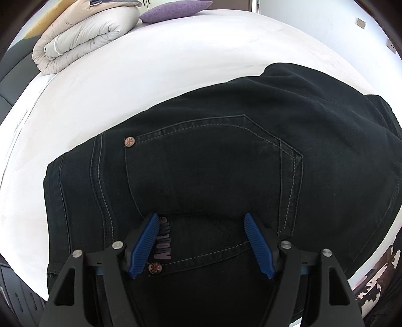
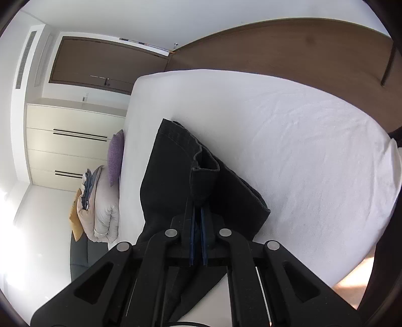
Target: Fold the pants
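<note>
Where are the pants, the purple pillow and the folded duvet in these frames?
pants (image 1: 213, 161): left wrist view, on the back pocket panel.
purple pillow (image 1: 176, 8): left wrist view, on its top face near the middle.
folded duvet (image 1: 83, 40): left wrist view, on the rolled front fold.

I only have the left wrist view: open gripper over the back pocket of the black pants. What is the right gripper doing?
Observer: The right gripper is shut on the pants, pinching dark fabric between its fingers.
Operator: Which part of the pants does it hold?
Observer: A leg end: the hem stands folded over just beyond the fingers.
Operator: Is that end lifted or lying on the bed?
Observer: It looks raised off the white sheet, though I cannot be sure.
Operator: And my side?
Observer: The left gripper is open above the pocket, holding nothing.
</note>
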A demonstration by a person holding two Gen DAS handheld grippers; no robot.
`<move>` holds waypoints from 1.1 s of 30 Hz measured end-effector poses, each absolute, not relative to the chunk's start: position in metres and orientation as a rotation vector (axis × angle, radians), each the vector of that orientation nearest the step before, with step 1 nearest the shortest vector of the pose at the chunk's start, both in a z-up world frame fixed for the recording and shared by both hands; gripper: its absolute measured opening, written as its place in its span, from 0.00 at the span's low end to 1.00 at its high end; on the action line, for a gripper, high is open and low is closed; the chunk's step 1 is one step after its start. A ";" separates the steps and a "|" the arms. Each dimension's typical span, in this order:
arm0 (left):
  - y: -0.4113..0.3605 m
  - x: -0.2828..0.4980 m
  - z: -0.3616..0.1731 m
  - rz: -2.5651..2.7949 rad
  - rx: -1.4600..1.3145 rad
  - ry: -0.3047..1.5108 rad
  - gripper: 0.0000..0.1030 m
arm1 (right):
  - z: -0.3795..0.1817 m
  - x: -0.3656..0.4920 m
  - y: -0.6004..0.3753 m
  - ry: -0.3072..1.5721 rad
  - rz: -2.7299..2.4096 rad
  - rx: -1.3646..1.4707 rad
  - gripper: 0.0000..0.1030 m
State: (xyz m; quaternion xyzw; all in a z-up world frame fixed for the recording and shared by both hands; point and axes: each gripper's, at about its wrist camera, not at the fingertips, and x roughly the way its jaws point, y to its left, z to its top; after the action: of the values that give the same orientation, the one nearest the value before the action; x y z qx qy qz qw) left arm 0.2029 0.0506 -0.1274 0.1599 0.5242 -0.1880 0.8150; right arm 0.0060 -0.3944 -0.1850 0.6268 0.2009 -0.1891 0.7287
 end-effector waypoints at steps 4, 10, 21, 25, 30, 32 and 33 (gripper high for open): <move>0.050 0.205 -0.126 -0.403 0.350 1.126 0.73 | -0.197 0.007 -0.394 0.457 -0.425 1.397 0.03; 0.050 0.212 -0.126 -0.396 0.345 1.143 0.84 | -0.196 -0.005 -0.391 0.473 -0.438 1.359 0.02; 0.042 0.215 -0.123 -0.396 0.361 1.147 0.85 | -0.217 -0.022 -0.398 0.501 -0.412 1.438 0.01; 0.044 0.214 -0.123 -0.394 0.350 1.144 0.85 | -0.217 -0.018 -0.402 0.484 -0.370 1.449 0.02; 0.053 0.209 -0.128 -0.396 0.344 1.136 0.86 | -0.195 -0.034 -0.414 0.486 -0.416 1.375 0.18; 0.053 0.209 -0.129 -0.394 0.342 1.131 0.87 | -0.172 -0.051 -0.414 0.470 -0.520 1.246 0.22; 0.056 0.209 -0.128 -0.395 0.340 1.129 0.88 | -0.161 -0.053 -0.413 0.454 -0.518 1.204 0.22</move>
State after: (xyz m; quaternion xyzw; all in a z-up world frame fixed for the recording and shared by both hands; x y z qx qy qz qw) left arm 0.2093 0.0555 -0.1282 0.1595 0.5290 -0.1849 0.8128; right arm -0.0533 -0.4127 -0.1612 0.5550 0.2093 -0.2385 0.7689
